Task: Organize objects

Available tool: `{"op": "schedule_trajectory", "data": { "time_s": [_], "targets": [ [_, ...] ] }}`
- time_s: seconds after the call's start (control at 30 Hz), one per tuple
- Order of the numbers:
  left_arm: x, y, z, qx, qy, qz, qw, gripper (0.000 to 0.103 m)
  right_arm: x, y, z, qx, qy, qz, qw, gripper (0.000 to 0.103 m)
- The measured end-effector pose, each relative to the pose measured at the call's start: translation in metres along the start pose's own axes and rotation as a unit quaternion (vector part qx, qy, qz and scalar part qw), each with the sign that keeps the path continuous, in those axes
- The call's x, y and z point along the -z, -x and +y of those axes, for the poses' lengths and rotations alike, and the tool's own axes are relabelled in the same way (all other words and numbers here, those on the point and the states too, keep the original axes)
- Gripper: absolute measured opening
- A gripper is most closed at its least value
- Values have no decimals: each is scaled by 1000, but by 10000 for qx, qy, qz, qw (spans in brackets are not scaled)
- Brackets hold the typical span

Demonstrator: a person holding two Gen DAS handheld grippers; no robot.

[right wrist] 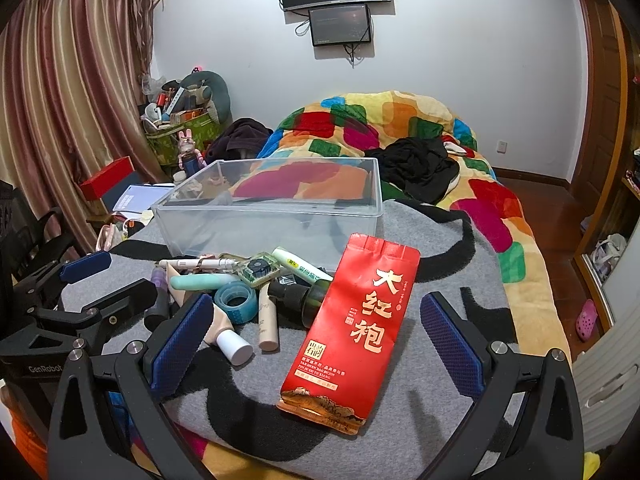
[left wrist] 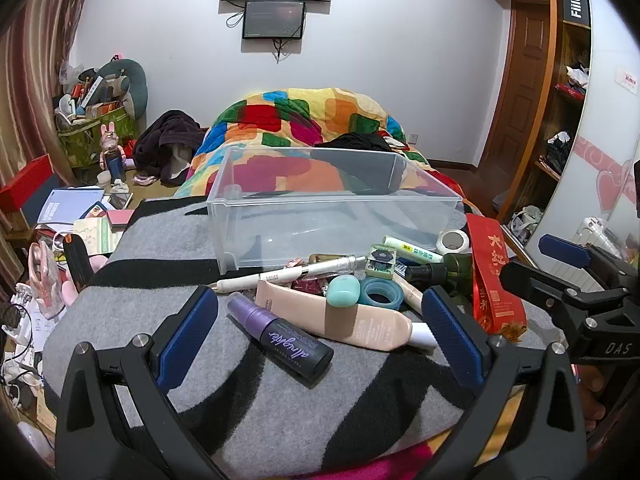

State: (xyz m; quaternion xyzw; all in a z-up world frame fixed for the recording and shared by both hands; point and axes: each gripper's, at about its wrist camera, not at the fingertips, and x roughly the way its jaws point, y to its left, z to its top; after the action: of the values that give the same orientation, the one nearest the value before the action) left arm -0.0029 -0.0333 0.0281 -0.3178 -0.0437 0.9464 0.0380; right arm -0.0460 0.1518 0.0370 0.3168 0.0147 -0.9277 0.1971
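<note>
In front of the clear plastic bin (left wrist: 320, 208), which sits empty on the grey and black blanket (left wrist: 160, 240), a heap of small toiletries lies against the bin's near wall, and nothing has gone in yet. The left gripper (left wrist: 320, 332) hangs over the near edge of that heap with its fingers spread wide and nothing between the pads; the purple spray bottle (left wrist: 280, 340) lies right between them, nearer than anything else in the heap, its long axis slanting from the cap, toward the bin, to its dark base on the side away from it. Just behind it, toward the bin, the beige tube (left wrist: 340, 316) lies across, nearly touching the bottle. The right gripper (right wrist: 316, 336) is likewise wide apart and empty, and the red tea packet (right wrist: 352, 332) lies flat between its fingers, long axis pointing toward the bin's right corner. So the left hand looks best placed for the bottle, the right for the packet. The bottle's slant probably calls for a small twist of the wrist before closing. The blanket near both things is bare, leaving room to descend, and the path over the heap to the bin's open top looks clear, though the teal tape roll (right wrist: 235, 300) and tubes crowd the space between the two grippers.
</note>
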Motion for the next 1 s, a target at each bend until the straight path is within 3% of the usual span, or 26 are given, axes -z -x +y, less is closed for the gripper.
{"op": "schedule_trajectory", "data": {
  "time_s": [1.0],
  "targets": [
    [2,-3,-2,60,92,89,9999,103,-1,2,2,-20,-51,-25,10000,103]
  ]
}}
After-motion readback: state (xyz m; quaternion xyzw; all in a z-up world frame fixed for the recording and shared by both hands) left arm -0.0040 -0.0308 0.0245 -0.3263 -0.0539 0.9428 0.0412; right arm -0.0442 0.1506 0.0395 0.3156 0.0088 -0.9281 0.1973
